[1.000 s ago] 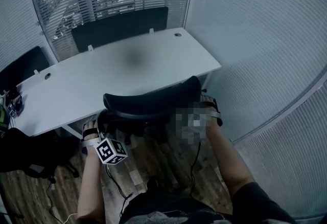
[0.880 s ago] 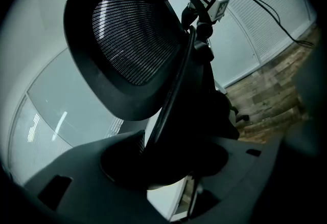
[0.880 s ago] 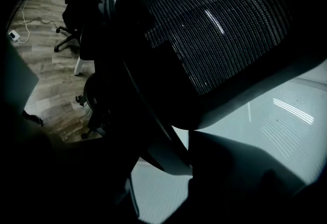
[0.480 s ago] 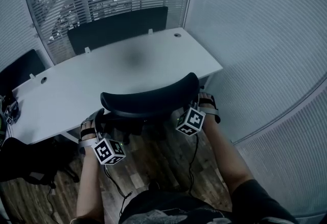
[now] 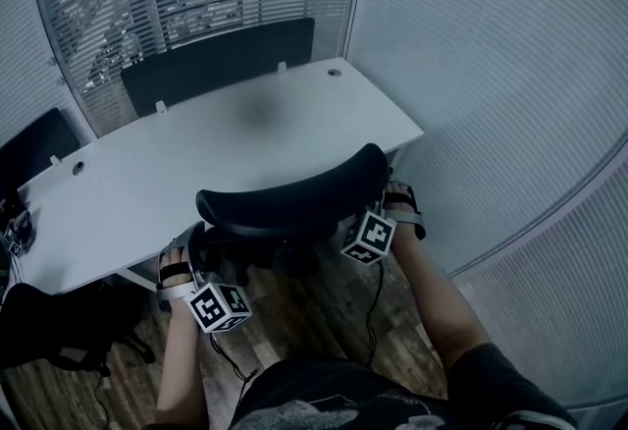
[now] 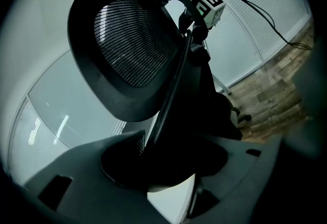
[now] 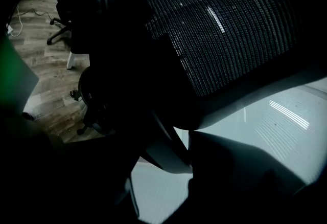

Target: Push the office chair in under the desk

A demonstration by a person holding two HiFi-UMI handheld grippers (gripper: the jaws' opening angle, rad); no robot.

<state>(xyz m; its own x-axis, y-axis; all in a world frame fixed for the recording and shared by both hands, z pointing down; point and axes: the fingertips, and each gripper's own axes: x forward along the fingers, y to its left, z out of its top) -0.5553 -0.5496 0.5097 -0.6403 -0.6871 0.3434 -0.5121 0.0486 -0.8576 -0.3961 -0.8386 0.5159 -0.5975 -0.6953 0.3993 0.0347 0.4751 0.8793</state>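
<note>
**An uneven push is the main hazard**

**Head view.** The office chair point(image 5: 294, 202) stands at the centre. Its backrest top laps over the near edge of the desk point(image 5: 196, 153), which runs from 9 o'clock to 2 o'clock. The left gripper point(image 5: 199, 256) sits on the backrest's side at 7 o'clock. The right gripper point(image 5: 368, 222) sits on the opposite side at 4 o'clock.

I judge the chair nearly in. If one hand drives harder than the other, the chair could swivel and swing towards the desk's end at 3 o'clock. The seat and castors are hidden beneath the backrest, so I cannot tell whether they clear the desk's legs. A cable point(image 5: 376, 295) trails over the wooden floor at 5 o'clock and could catch a castor or a foot. No container shows here.

**Left gripper view.** The jaws stand wide and clasp the backrest's dark rim, which fills the gap at 6 o'clock. The mesh point(image 6: 130, 44) rises towards 11 o'clock. The rim is curved and smooth, so a hard shove could make the hold slide along it. No container is in sight.

**Right gripper view.** The picture is very dark. The rim passes between the jaws at 6 o'clock and they appear closed on it, with mesh above at 1 o'clock. A slip here would turn the chair askew. Again, no container.
</note>
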